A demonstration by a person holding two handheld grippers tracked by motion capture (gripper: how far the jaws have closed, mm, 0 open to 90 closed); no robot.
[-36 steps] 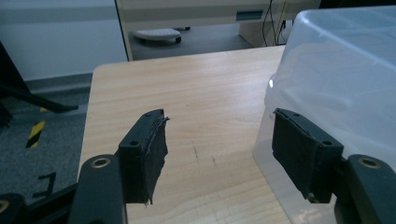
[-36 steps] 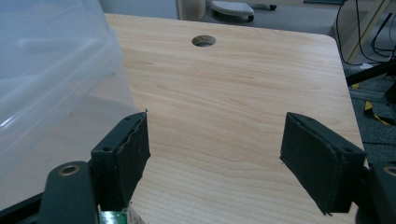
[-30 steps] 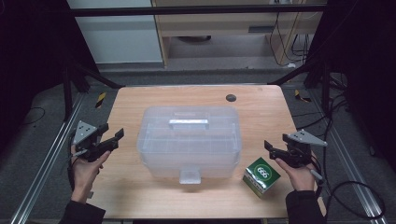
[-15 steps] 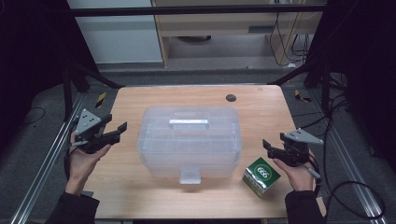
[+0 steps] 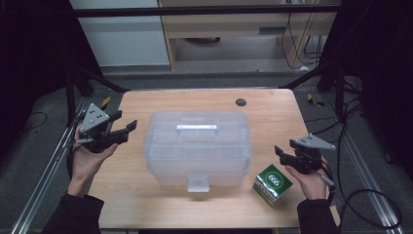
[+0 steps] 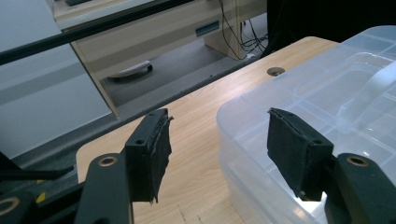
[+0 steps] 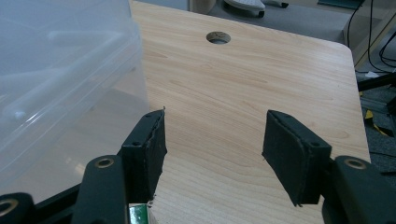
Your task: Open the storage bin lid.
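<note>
With the clear box (image 5: 197, 146) mid-desk (image 5: 272, 105) and the green carton (image 5: 272, 184) by its right front corner, both grippers, left (image 5: 127, 130) and right (image 5: 281, 154), hover empty, jaws spread but just closing, seemingly approaching; next, the right must drop onto the carton.

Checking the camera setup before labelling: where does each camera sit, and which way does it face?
High view: fixed above the person's side, looking forward and down on the table; forearms, left gripper and right gripper show.
Left gripper view: rides the left gripper, facing across the clear storage box to the table's far edge; its open fingers show.
Right gripper view: rides the right gripper, facing the bare tabletop; open fingers show.
All share the storage box and the table's cable hole.
</note>
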